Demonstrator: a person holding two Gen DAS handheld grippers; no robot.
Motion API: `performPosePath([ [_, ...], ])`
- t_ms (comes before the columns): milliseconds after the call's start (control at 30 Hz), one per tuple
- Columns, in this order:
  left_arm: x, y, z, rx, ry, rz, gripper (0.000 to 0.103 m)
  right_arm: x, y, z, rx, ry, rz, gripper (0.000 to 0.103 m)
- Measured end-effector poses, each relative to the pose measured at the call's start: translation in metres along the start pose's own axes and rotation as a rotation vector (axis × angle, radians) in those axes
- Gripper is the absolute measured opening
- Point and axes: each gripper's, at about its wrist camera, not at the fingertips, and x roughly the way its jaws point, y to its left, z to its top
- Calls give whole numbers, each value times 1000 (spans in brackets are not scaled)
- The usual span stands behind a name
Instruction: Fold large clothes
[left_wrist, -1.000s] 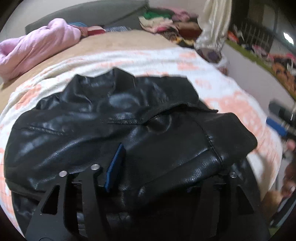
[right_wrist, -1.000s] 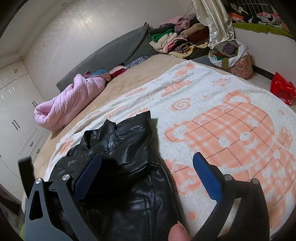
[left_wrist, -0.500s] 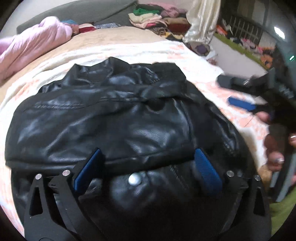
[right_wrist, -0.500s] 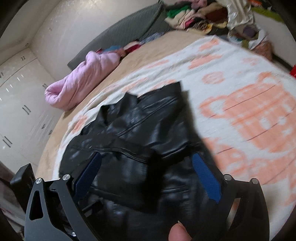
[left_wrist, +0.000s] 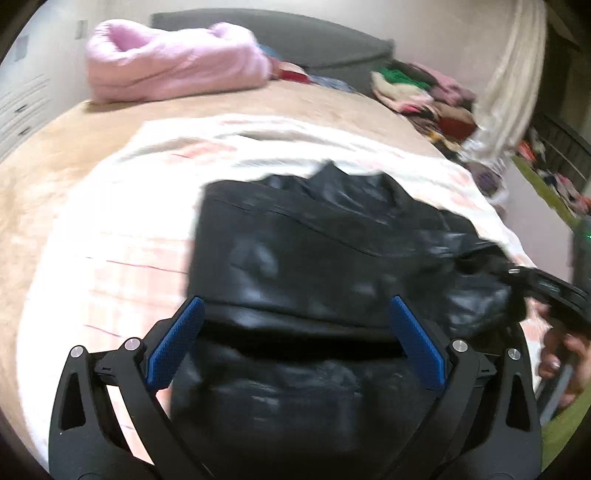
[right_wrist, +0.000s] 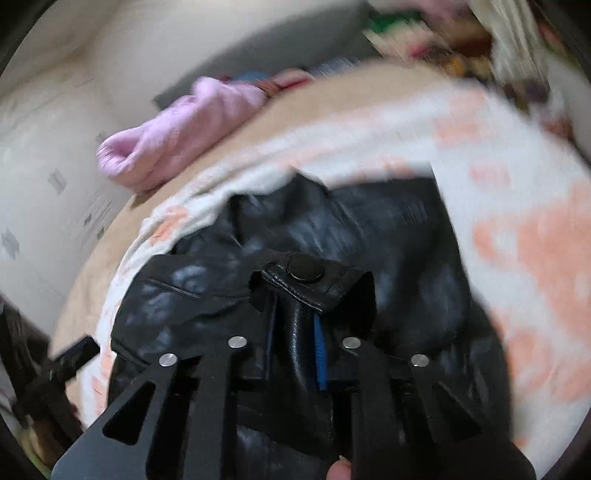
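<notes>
A black leather jacket (left_wrist: 314, 258) lies folded on the white and orange blanket (left_wrist: 110, 240). My left gripper (left_wrist: 295, 301) is open, its blue pads spread wide over the jacket's near fold, gripping nothing. In the right wrist view the jaws of my right gripper (right_wrist: 295, 332) are closing, with a strip of the jacket (right_wrist: 369, 229) pinched between the pads. A leather tab with a snap button (right_wrist: 306, 269) sticks up just past the fingertips. The right gripper (left_wrist: 546, 288) also shows at the jacket's right edge in the left wrist view.
A rolled pink quilt (left_wrist: 173, 66) lies near the grey headboard (left_wrist: 295, 40). Piled clothes (left_wrist: 417, 88) sit at the bed's far right. A person's hand (left_wrist: 561, 354) holds the right gripper. The left gripper (right_wrist: 62, 365) shows at the lower left.
My left gripper opened off the jacket and swung left. My right gripper came in over the jacket's edge and its jaws closed on the leather.
</notes>
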Motion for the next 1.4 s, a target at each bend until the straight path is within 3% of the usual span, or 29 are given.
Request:
performPosePath([
  [133, -7, 17, 17, -63, -32, 17, 93, -25, 30, 31, -193, -115, -10, 13],
  [200, -7, 19, 27, -77, -44, 31, 93, -28, 29, 42, -225, -127, -18, 13],
  [333, 7, 18, 41, -90, -30, 52, 93, -26, 16, 48, -265, -119, -59, 13],
  [600, 52, 10, 59, -110, 38, 11, 93, -6, -10, 33, -246, -53, -92, 13],
  [833, 83, 5, 52, -98, 113, -2, 59, -3, -21, 26, -237, -40, -116, 13],
  [1033, 97, 5, 39, -73, 159, 9, 56, 4, -22, 27, -237, -25, -130, 15],
  [1133, 103, 6, 36, -66, 174, 8, 56, 7, -23, 27, -235, -15, -154, 28],
  [1200, 107, 8, 34, -71, 179, 3, 56, 6, -27, 27, -220, -9, -186, 47],
  [1300, 109, 8, 31, -62, 180, 6, 56, -5, -37, 27, -161, -33, -174, 54],
  [1400, 111, 7, 29, -55, 180, 10, 56, -14, -41, 29, -117, -75, -181, 53],
])
